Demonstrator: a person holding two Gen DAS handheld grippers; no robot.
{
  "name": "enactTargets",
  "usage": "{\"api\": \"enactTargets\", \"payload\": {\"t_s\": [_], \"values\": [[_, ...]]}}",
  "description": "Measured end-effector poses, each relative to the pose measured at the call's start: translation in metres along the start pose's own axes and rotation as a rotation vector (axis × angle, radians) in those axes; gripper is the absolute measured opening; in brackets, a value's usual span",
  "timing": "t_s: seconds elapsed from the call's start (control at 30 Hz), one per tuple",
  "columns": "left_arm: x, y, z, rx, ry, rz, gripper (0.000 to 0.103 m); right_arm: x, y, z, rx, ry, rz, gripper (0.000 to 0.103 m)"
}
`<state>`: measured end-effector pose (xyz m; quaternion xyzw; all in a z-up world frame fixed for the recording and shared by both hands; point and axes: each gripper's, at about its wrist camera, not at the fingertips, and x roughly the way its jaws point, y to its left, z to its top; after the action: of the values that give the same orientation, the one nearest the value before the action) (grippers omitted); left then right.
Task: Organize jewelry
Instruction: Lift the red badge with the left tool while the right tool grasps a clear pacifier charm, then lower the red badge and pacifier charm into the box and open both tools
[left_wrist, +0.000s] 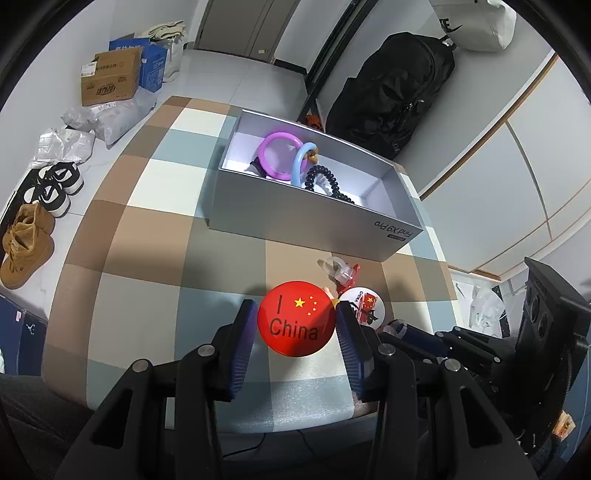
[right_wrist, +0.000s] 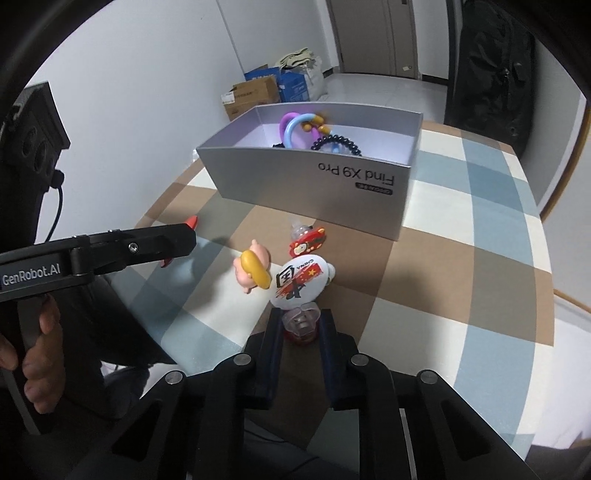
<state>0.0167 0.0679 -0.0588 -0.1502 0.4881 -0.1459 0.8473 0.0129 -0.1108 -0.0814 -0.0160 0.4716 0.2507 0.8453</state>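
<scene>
Jaws: left gripper (left_wrist: 296, 320) grips red badge (left_wrist: 294, 318) | box (left_wrist: 288, 206): bracelets (left_wrist: 279, 150)

The left hand-held gripper (left_wrist: 295, 325) tilts steeply down over the desk, its blue fingers clamped on either side of a red badge (left_wrist: 293, 319). A bare hand (right_wrist: 33, 354) grasps its handle. The right hand-held gripper (right_wrist: 301, 326), also angled down, pinches a small clear and red clip (right_wrist: 302, 323).

Even indoor light, soft shadows on the tablecloth (left_wrist: 155, 236), heavy fisheye bending, perhaps slight blur at edges.
</scene>
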Motion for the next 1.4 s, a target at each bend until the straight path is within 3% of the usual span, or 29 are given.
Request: {"api": "enactTargets", "payload": {"t_s": [0.33,0.67,1.03,1.4], "values": [[-0.006,0.002,0.004,-0.027,-0.014,-0.040,0.038,-0.018,-0.014,0.003,0.061,-0.034,0.003,0.018],[-0.018,0.003,0.023,-0.059,-0.066,-0.066,0.038,-0.047,-0.032,0.020,0.180,-0.176,0.074,0.018],[-0.022,-0.011,0.058,-0.009,-0.123,-0.063,0.038,-0.066,-0.032,0.069,0.164,-0.273,0.122,0.018],[0.003,-0.021,0.098,0.033,-0.119,-0.070,0.038,-0.056,-0.047,0.121,0.163,-0.313,0.134,0.018]]}}
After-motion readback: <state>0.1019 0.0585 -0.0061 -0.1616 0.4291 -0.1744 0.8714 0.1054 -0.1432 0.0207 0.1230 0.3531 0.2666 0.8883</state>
